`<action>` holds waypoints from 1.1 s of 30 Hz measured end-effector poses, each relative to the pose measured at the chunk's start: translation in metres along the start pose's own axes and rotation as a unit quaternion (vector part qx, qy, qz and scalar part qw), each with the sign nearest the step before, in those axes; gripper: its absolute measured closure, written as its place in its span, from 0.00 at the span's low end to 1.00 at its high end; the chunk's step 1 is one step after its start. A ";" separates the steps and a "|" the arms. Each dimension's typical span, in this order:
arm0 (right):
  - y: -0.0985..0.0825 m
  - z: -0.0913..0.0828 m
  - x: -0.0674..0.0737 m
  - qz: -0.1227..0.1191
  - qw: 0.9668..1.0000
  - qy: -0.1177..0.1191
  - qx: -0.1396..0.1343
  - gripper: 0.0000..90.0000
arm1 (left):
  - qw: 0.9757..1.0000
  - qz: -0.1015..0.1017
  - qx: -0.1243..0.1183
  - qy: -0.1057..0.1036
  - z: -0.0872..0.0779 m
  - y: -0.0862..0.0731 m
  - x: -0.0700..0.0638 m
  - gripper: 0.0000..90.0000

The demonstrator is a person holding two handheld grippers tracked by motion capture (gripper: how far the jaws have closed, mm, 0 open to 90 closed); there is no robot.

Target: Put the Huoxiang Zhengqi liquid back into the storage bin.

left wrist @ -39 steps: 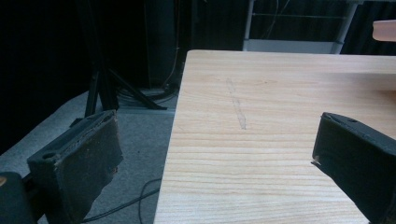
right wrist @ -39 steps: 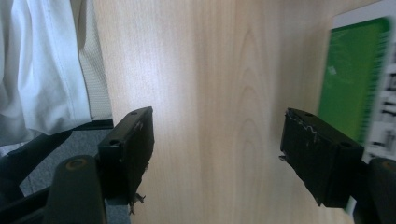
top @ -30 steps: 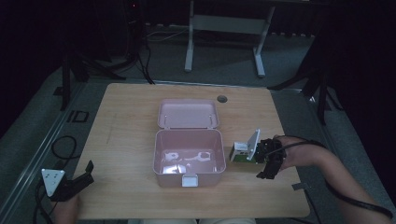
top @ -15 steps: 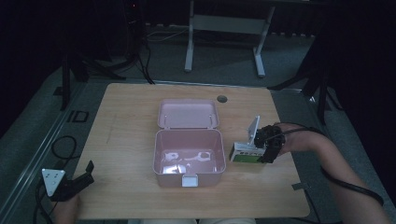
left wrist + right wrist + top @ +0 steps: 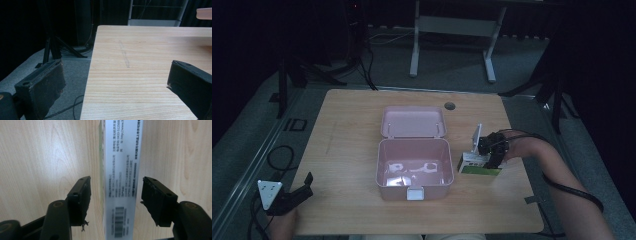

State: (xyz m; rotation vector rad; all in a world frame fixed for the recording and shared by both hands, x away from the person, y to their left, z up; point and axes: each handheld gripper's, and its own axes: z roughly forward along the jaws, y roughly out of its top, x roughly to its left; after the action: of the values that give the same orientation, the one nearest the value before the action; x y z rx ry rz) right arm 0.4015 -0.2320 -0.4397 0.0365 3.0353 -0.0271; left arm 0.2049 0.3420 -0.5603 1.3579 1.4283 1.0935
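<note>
My right gripper [image 5: 115, 195] stands over the carton [image 5: 121, 177], and the carton lies between my two jaws, not yet pressed. In the right gripper view I see a strip of wood between the left jaw and the carton, and a narrower gap on the right side. The jaws have just been closing around it; they are about half open now and hold nothing yet.

The long axis of the carton runs straight away from me in that view, in line with the jaws, so the pads face its two long sides. In the high view the carton [image 5: 479, 165] lies flat on the table [image 5: 347, 125], just right of the pink box [image 5: 413, 167], with its long side from left to right and its green face toward the near edge. My right gripper [image 5: 490, 154] comes on it from the right end. I judge that the next move is only to close more and then lift.

My left gripper [image 5: 294, 194] is at the near left corner of the table, well apart from the carton, so the right hand is clearly the nearer one. In the left gripper view its jaws stand wide open with only table between them.

The box is open, its lid [image 5: 413, 121] lying back on the far side, and some small pale things are inside. The table is light wood, with a round hole [image 5: 449, 106] near the far edge. The room around is dark, with grey floor and a metal frame [image 5: 452, 40] beyond the table.
</note>
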 end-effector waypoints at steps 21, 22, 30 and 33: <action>0.006 0.026 -0.006 -0.005 0.999 0.030 0.018 0.69 | 1.000 0.006 0.005 -0.002 0.001 0.000 -0.001 0.02; 0.007 0.026 -0.006 -0.009 0.999 0.029 0.020 0.69 | 1.000 0.006 0.005 -0.002 0.001 0.000 -0.001 0.02; 0.008 0.026 -0.005 -0.012 0.999 0.037 0.027 0.69 | 1.000 0.006 0.006 -0.001 0.001 0.000 -0.001 0.02; 0.008 0.025 -0.003 -0.014 0.998 0.047 0.030 0.69 | 1.000 0.006 0.006 -0.001 0.001 0.000 -0.001 0.02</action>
State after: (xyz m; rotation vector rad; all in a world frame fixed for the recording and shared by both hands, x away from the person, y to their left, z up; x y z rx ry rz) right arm 0.4071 -0.2244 -0.4641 0.0016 3.1288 -0.1224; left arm 0.2058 0.3410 -0.5604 1.3768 1.4297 1.0933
